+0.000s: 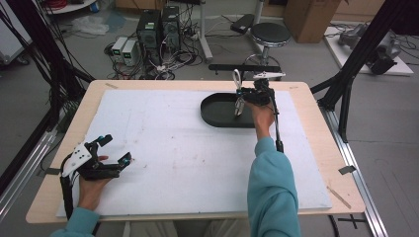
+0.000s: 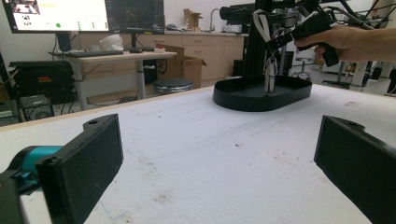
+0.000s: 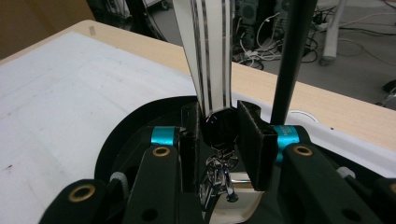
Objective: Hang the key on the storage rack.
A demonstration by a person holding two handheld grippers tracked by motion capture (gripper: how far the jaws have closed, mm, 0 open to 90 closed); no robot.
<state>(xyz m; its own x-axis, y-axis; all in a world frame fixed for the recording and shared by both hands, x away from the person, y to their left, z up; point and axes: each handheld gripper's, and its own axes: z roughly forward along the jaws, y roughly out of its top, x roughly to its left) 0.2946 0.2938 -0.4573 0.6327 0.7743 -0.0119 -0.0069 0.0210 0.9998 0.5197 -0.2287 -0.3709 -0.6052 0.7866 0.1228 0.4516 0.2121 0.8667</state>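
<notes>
High view first: the right hand-held gripper (image 1: pixel 243 94) hangs a white black-striped lanyard strap with a metal clip (image 1: pixel 238 94) straight over the shallow black oval plastic tray (image 1: pixel 217 112) at the table's (image 1: pixel 316 143) far side. Left gripper view: the left hand-held gripper (image 2: pixel 215 158) gapes empty, well away from the tray. Right gripper view: jaws pinch the strap's dark end, clip dangling beneath, long axis upright.
</notes>
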